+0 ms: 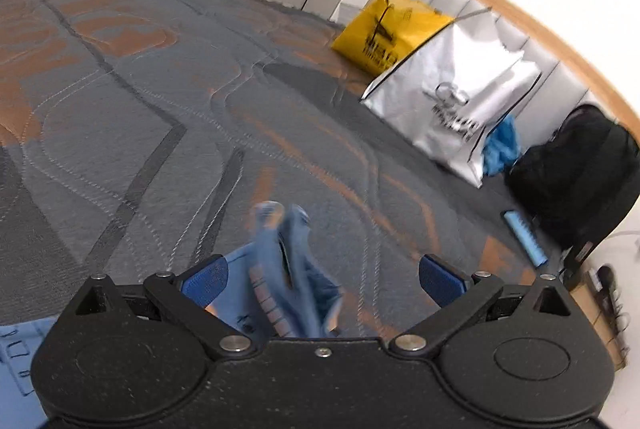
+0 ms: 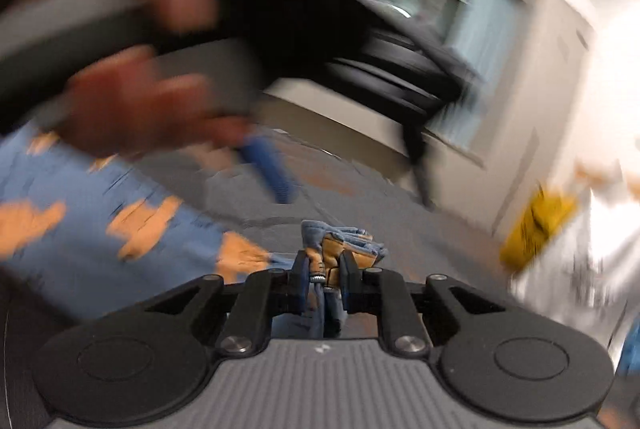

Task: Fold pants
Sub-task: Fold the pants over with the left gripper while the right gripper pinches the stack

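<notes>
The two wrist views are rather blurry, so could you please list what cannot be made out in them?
- Pants, right wrist view: the right tool pinches a bunch; motion blur hides how the rest lies.
- Pants, left wrist view: the open left tool and the bottom edge hide most of the fabric.
- Silver bag lettering, left wrist view: too blurred to read.
- Hand, right wrist view: smeared by motion.

Both wrist views look low and close across the grey-and-orange quilted mattress (image 1: 160,101), sharing the yellow plastic bag (image 1: 384,29).
</notes>
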A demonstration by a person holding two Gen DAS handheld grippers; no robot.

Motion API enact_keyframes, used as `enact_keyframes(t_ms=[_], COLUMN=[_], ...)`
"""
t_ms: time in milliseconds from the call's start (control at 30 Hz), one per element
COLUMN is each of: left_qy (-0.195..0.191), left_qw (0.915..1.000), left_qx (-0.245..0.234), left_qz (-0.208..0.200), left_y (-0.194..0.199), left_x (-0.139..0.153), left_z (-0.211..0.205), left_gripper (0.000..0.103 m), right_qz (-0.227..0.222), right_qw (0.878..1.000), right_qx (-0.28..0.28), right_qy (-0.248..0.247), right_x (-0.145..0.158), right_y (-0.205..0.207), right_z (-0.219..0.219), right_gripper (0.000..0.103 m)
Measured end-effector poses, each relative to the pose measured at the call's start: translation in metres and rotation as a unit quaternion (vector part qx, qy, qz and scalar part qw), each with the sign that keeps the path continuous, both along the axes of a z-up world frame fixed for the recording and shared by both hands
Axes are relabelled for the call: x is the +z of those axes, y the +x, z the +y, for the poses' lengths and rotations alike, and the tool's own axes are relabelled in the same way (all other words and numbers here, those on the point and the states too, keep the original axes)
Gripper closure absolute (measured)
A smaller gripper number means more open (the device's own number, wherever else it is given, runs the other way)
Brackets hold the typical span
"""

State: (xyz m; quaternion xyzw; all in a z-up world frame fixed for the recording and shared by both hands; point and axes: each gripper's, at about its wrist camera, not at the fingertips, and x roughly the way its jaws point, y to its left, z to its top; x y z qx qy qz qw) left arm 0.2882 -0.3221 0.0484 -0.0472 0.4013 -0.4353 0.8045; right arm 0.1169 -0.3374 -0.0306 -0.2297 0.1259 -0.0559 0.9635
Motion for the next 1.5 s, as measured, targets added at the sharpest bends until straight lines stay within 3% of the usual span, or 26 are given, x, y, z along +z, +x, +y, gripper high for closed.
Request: enact_keyframes(t_ms=[133, 300, 367, 433, 533, 633, 700, 733, 767, 833, 933, 967, 1067, 1133, 1200, 1367, 1500], left_qy=[0.023, 0.015, 0.015, 0.010, 0.010, 0.011, 0.011, 0.011, 0.010, 0.006, -0.011, -0.021, -0.067, -0.096, -0.105, -0.115, -0.103], left_qw=[0.9994, 0.9967, 0.9950, 0.9939, 0.9936, 0.9931, 0.9926, 0.9924, 0.9921, 0.9915, 0.9908, 0.9902, 0.9851, 0.9792, 0.9773, 0.9753, 0.9796], left_qx=[0.010, 0.044, 0.059, 0.064, 0.068, 0.071, 0.072, 0.073, 0.073, 0.072, 0.068, 0.066, 0.061, 0.063, 0.075, 0.104, 0.125], left_qz=[0.022, 0.066, 0.079, 0.088, 0.090, 0.093, 0.097, 0.099, 0.102, 0.108, 0.117, 0.122, 0.147, 0.167, 0.168, 0.157, 0.119], left_y=[0.006, 0.024, 0.030, 0.032, 0.033, 0.034, 0.035, 0.034, 0.034, 0.032, 0.027, 0.025, 0.023, 0.022, 0.019, 0.011, -0.003], left_x=[-0.017, -0.039, -0.045, -0.050, -0.054, -0.057, -0.059, -0.060, -0.060, -0.060, -0.060, -0.061, -0.068, -0.073, -0.076, -0.072, -0.057], left_z=[0.006, 0.023, 0.028, 0.033, 0.040, 0.044, 0.045, 0.047, 0.048, 0.048, 0.052, 0.053, 0.055, 0.053, 0.052, 0.055, 0.067], left_gripper=[0.010, 0.044, 0.048, 0.048, 0.040, 0.039, 0.039, 0.039, 0.039, 0.039, 0.028, 0.021, 0.021, 0.027, 0.052, 0.083, 0.085], right_qz=[0.003, 0.010, 0.011, 0.012, 0.022, 0.038, 0.044, 0.045, 0.047, 0.041, 0.010, 0.007, 0.002, 0.002, 0.006, 0.009, 0.007], right_qw=[0.996, 0.990, 0.990, 0.990, 0.990, 0.989, 0.988, 0.988, 0.988, 0.990, 0.995, 0.996, 0.998, 0.998, 0.998, 0.998, 0.996], right_qx=[0.030, 0.045, 0.047, 0.047, 0.046, 0.045, 0.046, 0.046, 0.046, 0.046, 0.038, 0.041, 0.051, 0.053, 0.053, 0.053, 0.061], right_qy=[-0.089, -0.131, -0.132, -0.132, -0.132, -0.134, -0.139, -0.139, -0.138, -0.125, -0.094, -0.080, -0.046, -0.037, -0.036, -0.036, -0.060], right_x=[-0.017, -0.028, -0.031, -0.032, -0.034, -0.037, -0.039, -0.040, -0.040, -0.037, -0.026, -0.022, -0.015, -0.014, -0.015, -0.012, -0.018], right_y=[-0.001, 0.002, 0.000, 0.000, 0.000, 0.003, 0.001, 0.002, 0.002, -0.001, -0.010, -0.014, -0.025, -0.030, -0.033, -0.029, -0.041], right_z=[0.032, 0.045, 0.044, 0.044, 0.043, 0.044, 0.046, 0.046, 0.045, 0.042, 0.032, 0.029, 0.023, 0.022, 0.020, 0.020, 0.031], right_gripper=[0.085, 0.086, 0.086, 0.086, 0.082, 0.063, 0.064, 0.072, 0.089, 0.089, 0.089, 0.090, 0.090, 0.090, 0.089, 0.089, 0.089])
